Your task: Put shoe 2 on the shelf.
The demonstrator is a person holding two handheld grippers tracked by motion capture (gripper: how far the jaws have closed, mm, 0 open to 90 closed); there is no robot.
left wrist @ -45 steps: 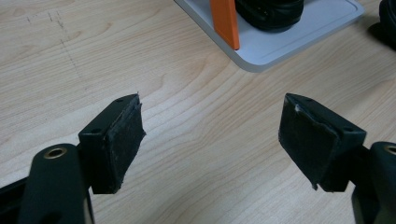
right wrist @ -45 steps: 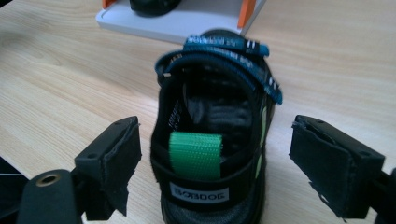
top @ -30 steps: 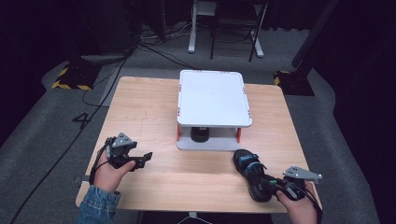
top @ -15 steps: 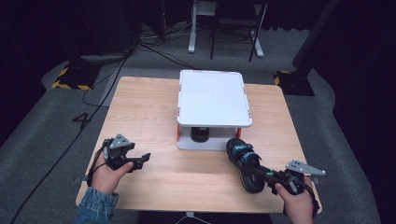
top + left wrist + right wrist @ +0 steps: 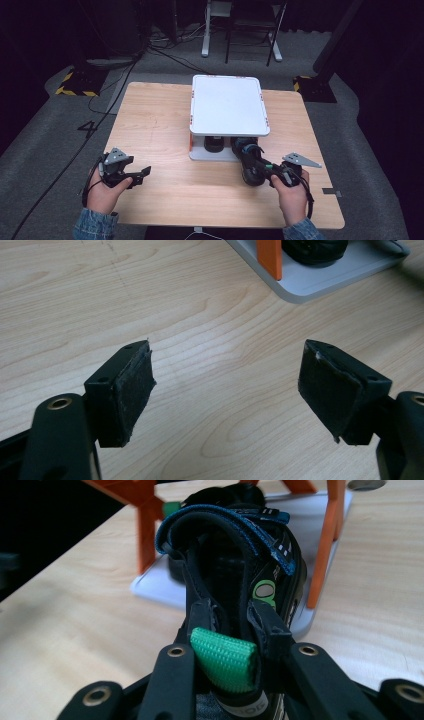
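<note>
The right gripper pinches the heel of the black sandal, toe poking under the white shelf. Next, slide it in beside the other shoe. The left gripper waits wide open

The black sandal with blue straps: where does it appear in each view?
High view: black sandal with blue straps, right of centre, toe under the white two-level shelf.
Left gripper view: I cannot tell it there.
Right gripper view: centre, heel in the right gripper.
Shared landmark: the shelf's orange post.
</note>
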